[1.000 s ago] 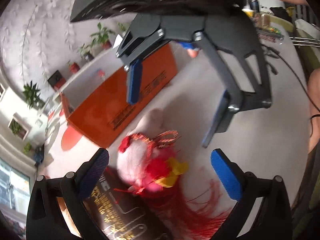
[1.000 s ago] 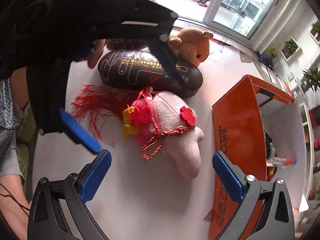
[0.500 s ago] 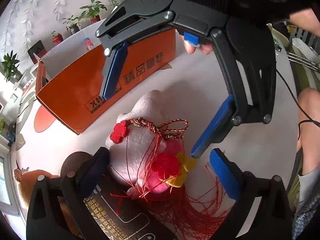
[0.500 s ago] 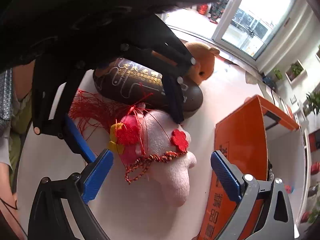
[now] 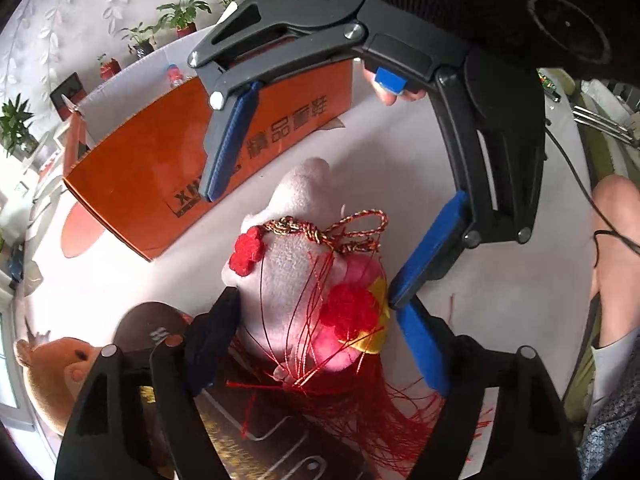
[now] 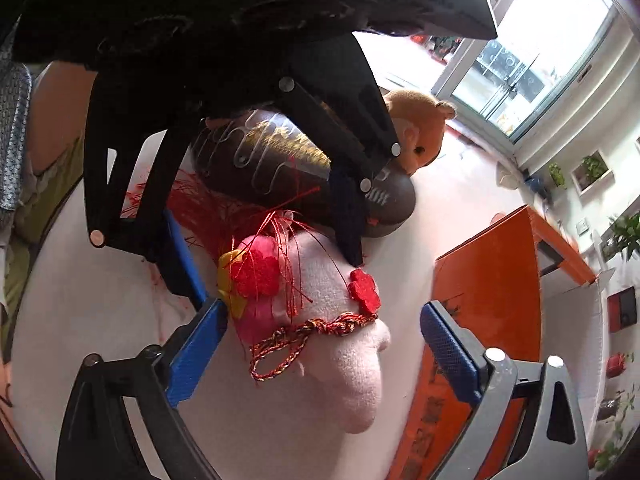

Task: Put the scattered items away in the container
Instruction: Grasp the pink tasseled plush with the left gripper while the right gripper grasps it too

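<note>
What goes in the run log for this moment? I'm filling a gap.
phase: closing in | left gripper: open, straddling pink plush toy | right gripper: open, around it | orange box: beside toy | toy on table

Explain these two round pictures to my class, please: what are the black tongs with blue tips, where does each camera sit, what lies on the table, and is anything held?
No robot here: a person holds a two-finger gripper in each hand, with a wide-angle camera on each looking along its fingers. In the left camera's picture the left gripper is at the bottom and the right gripper reaches in from above; the right camera's picture shows the reverse. Both are open, set around a pink plush toy with red tassels on the white table. Neither has closed on it yet. Beside it lie a dark brown pouch and a brown plush animal. The orange box is the container.
</note>
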A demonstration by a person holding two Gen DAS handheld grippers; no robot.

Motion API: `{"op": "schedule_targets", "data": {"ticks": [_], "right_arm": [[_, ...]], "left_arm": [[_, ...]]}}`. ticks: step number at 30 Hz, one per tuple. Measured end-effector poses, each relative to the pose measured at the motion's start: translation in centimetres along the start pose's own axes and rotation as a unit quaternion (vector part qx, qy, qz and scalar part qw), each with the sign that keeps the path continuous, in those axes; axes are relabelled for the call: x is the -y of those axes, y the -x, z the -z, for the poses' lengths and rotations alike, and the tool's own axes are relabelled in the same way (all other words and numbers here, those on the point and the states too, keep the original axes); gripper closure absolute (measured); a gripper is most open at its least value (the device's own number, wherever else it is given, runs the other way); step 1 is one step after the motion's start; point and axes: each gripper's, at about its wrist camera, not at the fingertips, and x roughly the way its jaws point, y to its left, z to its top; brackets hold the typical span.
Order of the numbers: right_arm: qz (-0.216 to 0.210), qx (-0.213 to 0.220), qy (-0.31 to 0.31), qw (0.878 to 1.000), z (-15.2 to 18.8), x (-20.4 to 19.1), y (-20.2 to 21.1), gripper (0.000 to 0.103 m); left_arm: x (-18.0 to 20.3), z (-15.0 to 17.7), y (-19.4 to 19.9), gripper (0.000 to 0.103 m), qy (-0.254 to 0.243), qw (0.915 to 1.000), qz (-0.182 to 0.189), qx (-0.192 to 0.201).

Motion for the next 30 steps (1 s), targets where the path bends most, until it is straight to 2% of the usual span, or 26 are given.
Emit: {"op": "schedule_targets", "data": {"ticks": [1,8,12,19,25,27,30], "right_arm": [[-0.010,-0.004,-0.003,1.000,0.1,-0.2,0.0,0.017],[-0.043,-0.033,-0.016,0.998,1.9,-2.6,0.2,0.017],[-0.032,-0.027,-0.037,0.998,3.1,-3.5,0.8,0.017],[-0.006,-0.014,-0.072,0.997,3.5,-3.4,0.7,0.025],[-0.003,-0.012,-0.078,0.997,3.0,-3.1,0.7,0.025],[-0.003,-0.005,-0.081,0.997,2.8,-2.7,0.8,0.025],[-0.003,-0.006,-0.081,0.997,2.5,-2.3,0.3,0.025]], "left_arm": [[0.3,0.0,0.0,0.025,-0.002,1.0000,0.004,-0.001],[3.5,0.0,0.7,0.033,-0.030,0.9977,0.059,0.016],[5.0,0.2,0.7,0.033,-0.059,0.9975,0.035,0.020],[5.1,0.6,1.0,0.038,-0.064,0.9974,0.027,0.021],[5.1,0.3,1.3,0.029,-0.067,0.9972,0.019,0.027],[4.8,0.5,1.3,0.017,-0.062,0.9975,0.019,0.028],[4.3,0.6,0.9,0.018,-0.051,0.9982,0.027,0.018]]}}
